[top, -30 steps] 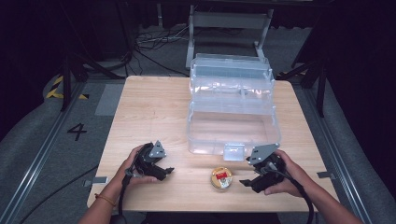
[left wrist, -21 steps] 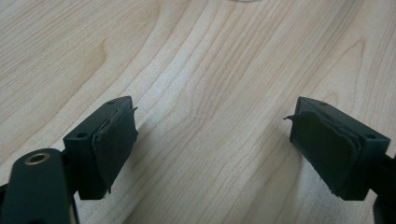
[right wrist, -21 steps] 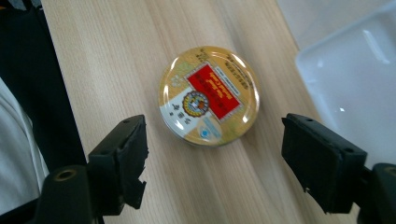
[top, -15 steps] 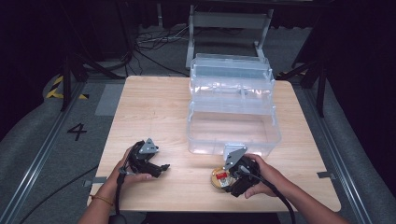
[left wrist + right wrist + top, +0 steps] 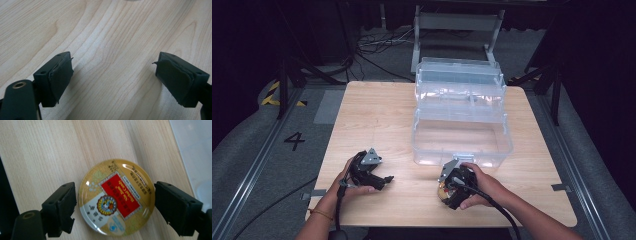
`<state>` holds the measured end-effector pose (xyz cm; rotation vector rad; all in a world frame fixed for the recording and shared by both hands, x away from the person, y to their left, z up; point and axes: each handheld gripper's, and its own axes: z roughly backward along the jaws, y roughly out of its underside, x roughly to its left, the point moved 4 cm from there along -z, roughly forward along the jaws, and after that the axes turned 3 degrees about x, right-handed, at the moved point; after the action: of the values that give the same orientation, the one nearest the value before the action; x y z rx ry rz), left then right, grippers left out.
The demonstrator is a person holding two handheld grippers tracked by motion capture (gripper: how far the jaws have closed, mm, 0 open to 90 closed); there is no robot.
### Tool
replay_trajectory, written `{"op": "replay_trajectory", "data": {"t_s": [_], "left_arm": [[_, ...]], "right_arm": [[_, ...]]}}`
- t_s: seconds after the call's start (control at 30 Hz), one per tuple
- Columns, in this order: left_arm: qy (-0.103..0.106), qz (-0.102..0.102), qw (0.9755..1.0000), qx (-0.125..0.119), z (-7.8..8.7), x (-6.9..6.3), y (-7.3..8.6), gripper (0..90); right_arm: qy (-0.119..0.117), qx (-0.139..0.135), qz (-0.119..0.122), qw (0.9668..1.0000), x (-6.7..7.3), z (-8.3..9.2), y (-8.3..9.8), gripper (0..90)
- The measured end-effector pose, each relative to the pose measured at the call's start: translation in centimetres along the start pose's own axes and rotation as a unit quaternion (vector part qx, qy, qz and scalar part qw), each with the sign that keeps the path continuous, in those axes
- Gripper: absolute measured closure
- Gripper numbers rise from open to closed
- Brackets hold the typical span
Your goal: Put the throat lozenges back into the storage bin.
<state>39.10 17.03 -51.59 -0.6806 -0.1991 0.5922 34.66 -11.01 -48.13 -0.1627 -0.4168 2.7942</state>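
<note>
Clear plastic toolbox (image 5: 462, 125) open, far-right of wood table (image 5: 372, 115); metal stand (image 5: 457, 25) behind, cables (image 5: 372, 42) on floor.

- the round gold tin (image 5: 116, 199) carries a red label; its white lettering looks like "herbal candy", the rest too small
- a black "4" (image 5: 294, 140) on the grey floor

Round gold candy tin (image 5: 116, 200) with red label, flat on wooden table (image 5: 45, 152), beside clear plastic box (image 5: 462, 135).
</note>
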Motion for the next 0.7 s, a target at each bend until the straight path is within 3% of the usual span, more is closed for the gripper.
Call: {"op": "replay_trajectory", "data": {"t_s": [0.1,0.17,0.2,0.47,0.53,0.67,0.7], "left_arm": [[0.000,0.000,1.0000,0.000,0.0,0.0,0.0,14.7],[0.000,0.000,1.0000,0.000,0.0,0.0,0.0,14.6],[0.000,0.000,1.0000,0.000,0.0,0.0,0.0,14.7],[0.000,0.000,1.0000,0.000,0.0,0.0,0.0,14.6],[0.000,0.000,1.0000,0.000,0.0,0.0,0.0,14.7],[0.000,0.000,1.0000,0.000,0.0,0.0,0.0,14.6],[0.000,0.001,1.0000,0.000,0.0,0.0,0.0,14.6]], "right_arm": [[-0.001,0.010,-0.002,1.0000,0.2,-0.7,-0.4,19.1],[-0.002,0.016,0.014,0.9998,0.2,-1.2,-0.4,19.8],[-0.007,0.017,0.005,0.9998,0.3,-1.4,-0.3,19.2],[-0.019,0.040,0.022,0.9988,-0.3,-1.3,0.0,20.3],[-0.019,0.048,0.035,0.9980,-0.3,-1.2,0.1,20.4],[-0.026,0.045,0.035,0.9980,-0.2,-0.9,0.4,20.5],[-0.024,0.043,0.044,0.9978,-0.2,-0.7,0.4,20.5]]}}
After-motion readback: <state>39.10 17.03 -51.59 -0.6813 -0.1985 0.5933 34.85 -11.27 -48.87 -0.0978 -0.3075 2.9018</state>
